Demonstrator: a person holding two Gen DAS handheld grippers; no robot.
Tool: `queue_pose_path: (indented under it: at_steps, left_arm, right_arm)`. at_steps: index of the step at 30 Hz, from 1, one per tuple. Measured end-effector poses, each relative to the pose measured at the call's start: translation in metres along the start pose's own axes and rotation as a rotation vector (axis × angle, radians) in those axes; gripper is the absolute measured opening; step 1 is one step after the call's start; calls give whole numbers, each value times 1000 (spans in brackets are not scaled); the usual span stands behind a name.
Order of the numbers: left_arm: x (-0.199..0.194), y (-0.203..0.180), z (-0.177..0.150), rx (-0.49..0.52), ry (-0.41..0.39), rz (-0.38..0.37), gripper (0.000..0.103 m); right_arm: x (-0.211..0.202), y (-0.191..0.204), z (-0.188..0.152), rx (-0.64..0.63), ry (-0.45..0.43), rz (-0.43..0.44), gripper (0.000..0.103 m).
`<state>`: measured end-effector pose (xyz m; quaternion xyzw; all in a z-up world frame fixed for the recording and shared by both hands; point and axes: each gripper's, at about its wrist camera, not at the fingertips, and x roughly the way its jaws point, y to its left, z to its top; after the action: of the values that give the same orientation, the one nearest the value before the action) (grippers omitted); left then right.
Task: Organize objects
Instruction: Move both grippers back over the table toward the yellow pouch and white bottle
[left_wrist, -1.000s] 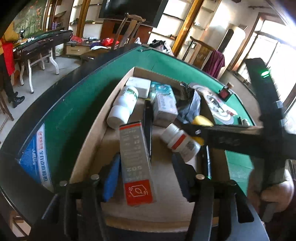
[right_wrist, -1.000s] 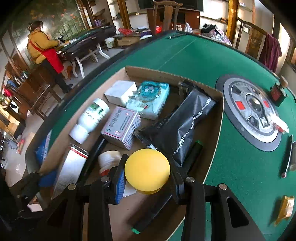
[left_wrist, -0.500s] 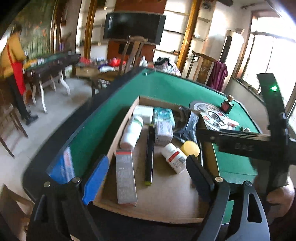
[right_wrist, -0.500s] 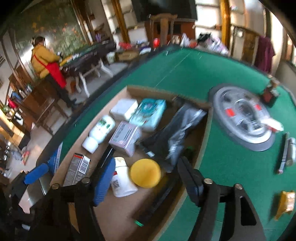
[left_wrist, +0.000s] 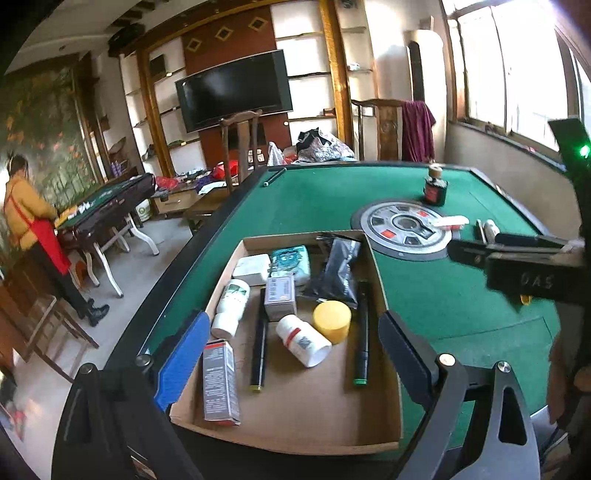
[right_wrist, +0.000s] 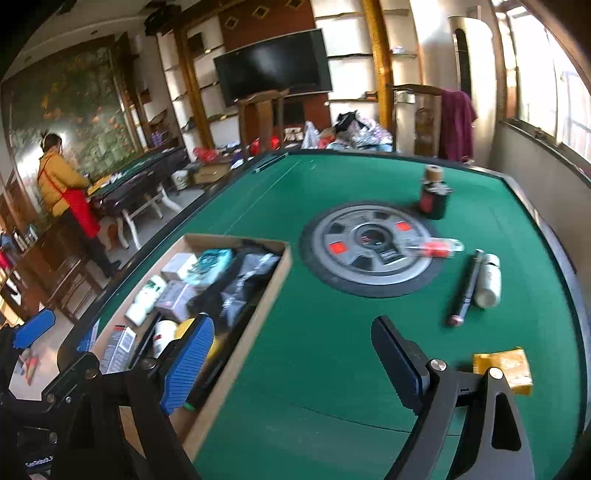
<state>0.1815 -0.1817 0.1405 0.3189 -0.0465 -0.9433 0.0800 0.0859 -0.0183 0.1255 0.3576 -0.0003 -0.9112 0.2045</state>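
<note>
- Presently, I had the left gripper (left_wrist: 291, 354) above the near half of the cardboard tray (left_wrist: 306, 445); its jaws were opening and nothing lay between them.
- I had the right gripper (right_wrist: 291, 354) over bare green felt at the 3 o'clock side of the tray; its jaws were also opening, with nothing between them.
- The tray sat on the green table (left_wrist: 332, 195), with the round grey centre plate (left_wrist: 402, 229) at its 1 o'clock.
- In the left wrist view I logged the tray contents: a grey carton (left_wrist: 219, 380) at 7 o'clock, a white pill bottle (left_wrist: 303, 339) lying on its side at centre, and a yellow cap (left_wrist: 331, 321) touching it at 2 o'clock.
- A black pen (left_wrist: 259, 339) lay just at 9 o'clock of the pill bottle; a second black pen (left_wrist: 362, 332) lay along the 3 o'clock wall.
- Toward 12 o'clock were a white-green bottle (left_wrist: 232, 306), a small grey box (left_wrist: 280, 301), a white box (left_wrist: 252, 267), a teal packet (left_wrist: 290, 262) and a black pouch (left_wrist: 338, 273).
- Outside the tray, the right wrist view showed a dark pen (right_wrist: 466, 288) touching a white tube (right_wrist: 488, 280) at 3 o'clock of the centre plate, a yellow sachet (right_wrist: 504, 369) near the right gripper, and a dark bottle (right_wrist: 433, 195) at 1 o'clock of the plate.
</note>
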Motion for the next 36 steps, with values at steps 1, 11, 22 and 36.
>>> queue_pose_path:
  at_steps: [1, 11, 22, 36]
  left_arm:
    - [0, -5, 2, 11, 1, 7, 92]
    - [4, -51, 9, 114, 27, 29, 92]
    - [27, -93, 10, 196, 102, 7, 93]
    - [60, -134, 13, 270, 193, -21, 92]
  right_arm:
    - [-3, -7, 0, 14, -8, 0, 91]
    - [-32, -75, 0, 103, -78, -52, 92]
    - [-37, -144, -4, 200, -94, -117, 94]
    - [-17, -247, 8, 324, -99, -255, 94]
